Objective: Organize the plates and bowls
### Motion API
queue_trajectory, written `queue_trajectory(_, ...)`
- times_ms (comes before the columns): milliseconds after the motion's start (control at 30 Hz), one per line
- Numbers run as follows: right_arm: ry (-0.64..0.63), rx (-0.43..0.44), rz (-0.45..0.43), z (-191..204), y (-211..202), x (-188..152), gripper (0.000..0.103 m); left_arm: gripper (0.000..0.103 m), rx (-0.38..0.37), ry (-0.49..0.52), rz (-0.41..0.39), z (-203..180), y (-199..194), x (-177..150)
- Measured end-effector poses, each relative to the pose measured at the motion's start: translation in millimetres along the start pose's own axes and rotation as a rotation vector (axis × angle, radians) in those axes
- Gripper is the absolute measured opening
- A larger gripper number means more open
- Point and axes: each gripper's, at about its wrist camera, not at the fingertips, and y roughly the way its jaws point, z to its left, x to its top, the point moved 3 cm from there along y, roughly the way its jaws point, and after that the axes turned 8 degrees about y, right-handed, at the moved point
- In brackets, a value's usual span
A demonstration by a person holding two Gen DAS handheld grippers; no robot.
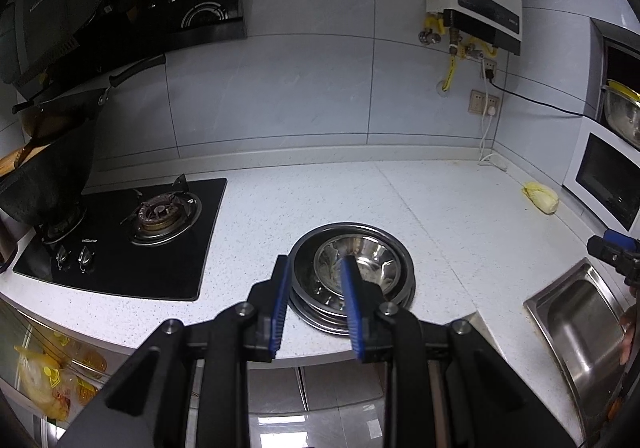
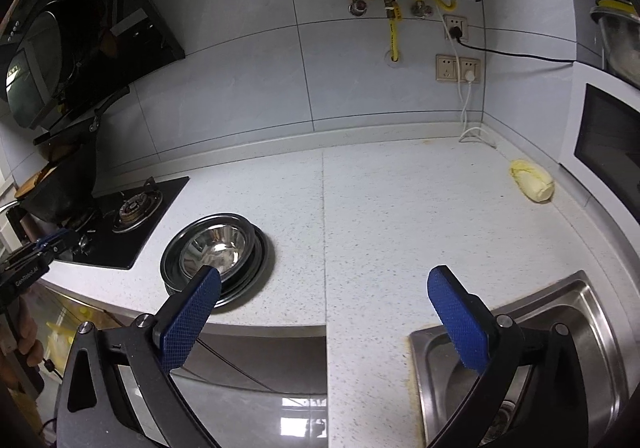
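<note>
A steel bowl (image 1: 372, 256) (image 2: 216, 248) sits upright on a stack of steel plates (image 1: 316, 312) (image 2: 258, 268) near the counter's front edge. My left gripper (image 1: 314, 262) hovers above and in front of the stack, its blue fingers a narrow gap apart with nothing between them. My right gripper (image 2: 325, 273) stands wide open and empty over the counter edge, between the stack and the sink. In the left wrist view the right gripper (image 1: 612, 248) shows at the far right; in the right wrist view the left gripper (image 2: 40, 248) shows at the far left.
A black gas hob (image 1: 132, 240) (image 2: 132, 216) lies left of the stack, with a dark pot (image 1: 44, 180) on its left burner. A steel sink (image 1: 576, 320) (image 2: 520, 328) is at the right. A pale cabbage (image 1: 540, 198) (image 2: 532, 180) lies by a microwave (image 1: 608, 176).
</note>
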Motion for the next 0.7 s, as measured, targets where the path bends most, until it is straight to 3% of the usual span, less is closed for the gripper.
queue_trajectory(700, 0.021, -0.05, 0.004, -9.4, -7.6, -7.4, 0.102, 0.024, 0.006, 0.001, 0.018, -1.0, -1.6, -7.2)
